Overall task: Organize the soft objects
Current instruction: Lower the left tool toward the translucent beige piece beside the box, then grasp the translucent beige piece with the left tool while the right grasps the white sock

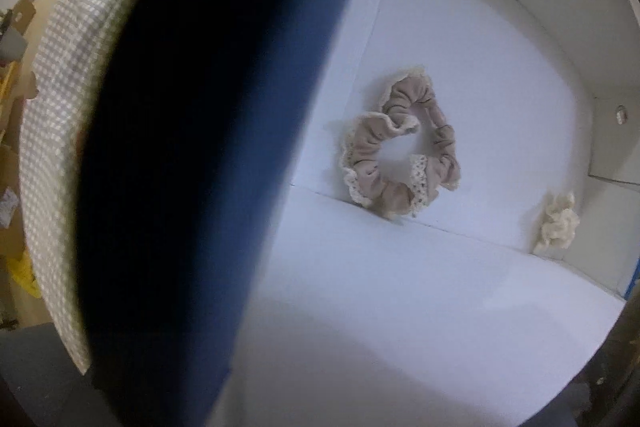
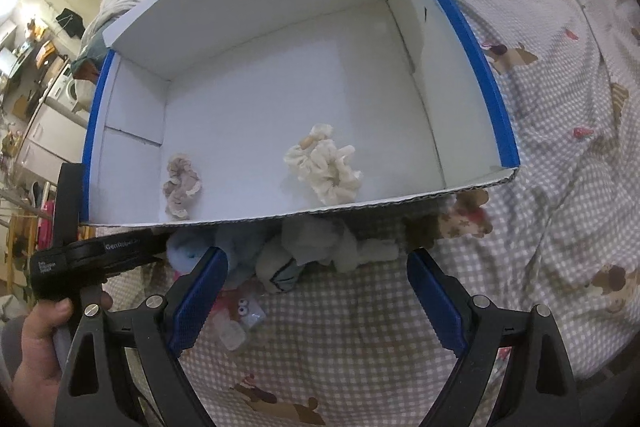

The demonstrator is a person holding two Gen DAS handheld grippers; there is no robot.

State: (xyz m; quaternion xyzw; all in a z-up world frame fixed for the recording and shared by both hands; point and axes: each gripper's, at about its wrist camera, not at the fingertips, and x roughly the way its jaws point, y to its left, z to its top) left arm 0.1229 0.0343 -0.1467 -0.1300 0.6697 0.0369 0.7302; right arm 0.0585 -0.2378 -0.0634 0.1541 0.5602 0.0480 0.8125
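While a white cardboard box with blue outer walls sits open on a checked bedspread, the right tongs hang released just outside its near rim. Inside the box, a beige lace-edged scrunchie lies by the left wall and a cream scrunchie mid-floor. Small plush toys lie against the near wall. The left tongs' grip cannot be told.
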